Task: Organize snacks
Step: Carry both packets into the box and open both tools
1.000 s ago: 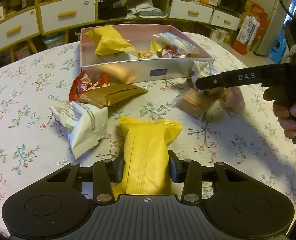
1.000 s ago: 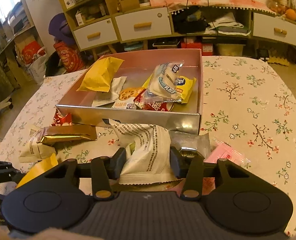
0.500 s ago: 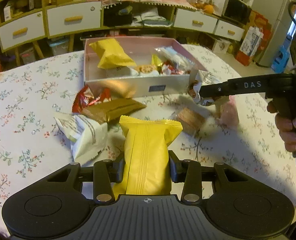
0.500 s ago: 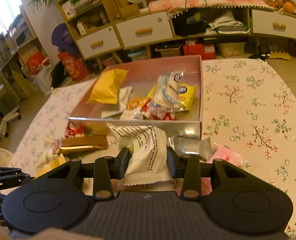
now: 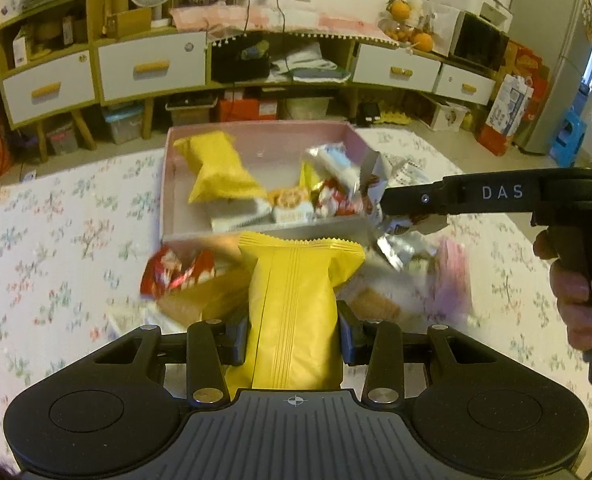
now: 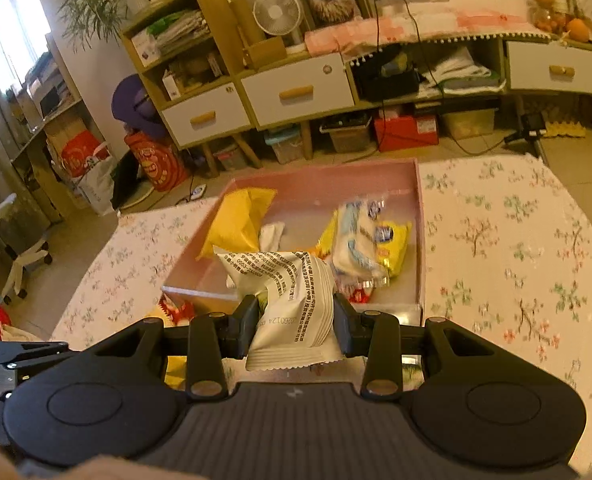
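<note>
A plain yellow snack packet (image 5: pixel 296 312) with ribbed stripes shows against the white tablecloth (image 5: pixel 56 248) sprinkled with small pastel flowers. The box (image 6: pixel 320 184) is pink inside; another packet (image 6: pixel 292 304) is white with black print.

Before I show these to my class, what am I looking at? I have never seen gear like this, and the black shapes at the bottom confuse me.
No robot here: a person holds a pistol-grip tool in each hand, and each has a wide-angle camera looking forward along its two fingers. The black shapes are those tools.

In the left camera's picture, the left hand-held gripper is clamped on a yellow snack packet. The other tool reaches in from the right, with the person's hand on its handle.

In the right camera's picture, the right hand-held gripper grips a white printed packet.

Ahead, on a floral tablecloth, a pink box holds several snacks; more wrappers lie loose before it.
</note>
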Motion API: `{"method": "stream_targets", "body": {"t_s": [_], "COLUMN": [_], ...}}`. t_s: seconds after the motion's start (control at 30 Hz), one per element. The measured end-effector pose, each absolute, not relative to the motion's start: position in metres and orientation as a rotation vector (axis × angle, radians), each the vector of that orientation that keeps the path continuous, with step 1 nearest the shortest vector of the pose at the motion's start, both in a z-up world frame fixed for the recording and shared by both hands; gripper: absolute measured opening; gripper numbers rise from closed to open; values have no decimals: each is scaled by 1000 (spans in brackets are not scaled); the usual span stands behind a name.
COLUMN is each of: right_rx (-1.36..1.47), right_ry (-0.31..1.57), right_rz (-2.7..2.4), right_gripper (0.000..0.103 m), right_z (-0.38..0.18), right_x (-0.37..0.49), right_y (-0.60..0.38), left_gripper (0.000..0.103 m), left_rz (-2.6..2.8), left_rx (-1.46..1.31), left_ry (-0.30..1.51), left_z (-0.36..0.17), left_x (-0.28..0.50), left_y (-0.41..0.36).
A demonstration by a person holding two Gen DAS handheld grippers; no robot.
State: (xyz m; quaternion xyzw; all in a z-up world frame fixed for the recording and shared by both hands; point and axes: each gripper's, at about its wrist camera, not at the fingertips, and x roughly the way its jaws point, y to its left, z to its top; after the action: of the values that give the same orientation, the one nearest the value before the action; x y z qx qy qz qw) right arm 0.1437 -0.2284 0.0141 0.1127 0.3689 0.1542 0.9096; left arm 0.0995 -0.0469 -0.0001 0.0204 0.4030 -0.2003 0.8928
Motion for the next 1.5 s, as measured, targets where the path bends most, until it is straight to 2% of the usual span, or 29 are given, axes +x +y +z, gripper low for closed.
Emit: {"method": "stream_targets", "body": {"t_s": [0.4,0.73,1.23,1.33,1.37,1.4,1.5], "right_rx": [245,223,220,244,256,267,263], "right_ry": [722,746,770,768,769,770,777], "right_rz": [264,234,212,203,201,202,203], "right_gripper": [36,36,37,44,54,58,61], "right_z": [24,10,0,-1,-1,-1,-1], "right_x": [206,235,250,251,252,252,252], "right_y": [-230,-226,-224,-227,-228,-229,-228], "left_gripper": [39,39,40,47,57,67,80], "left_rz": [-386,-343,-318,-345,-354,-357,-373], "left_rx": [103,141,107,103,107,115,136], "left_ry": [793,809,795,792,789,782,752], "left_z": [15,-5,-26,-28,-29,-28,-25], "left_x": [168,210,232,235,234,233,228], "left_y": [-94,-110,-107,-107,-108,-110,-113]}}
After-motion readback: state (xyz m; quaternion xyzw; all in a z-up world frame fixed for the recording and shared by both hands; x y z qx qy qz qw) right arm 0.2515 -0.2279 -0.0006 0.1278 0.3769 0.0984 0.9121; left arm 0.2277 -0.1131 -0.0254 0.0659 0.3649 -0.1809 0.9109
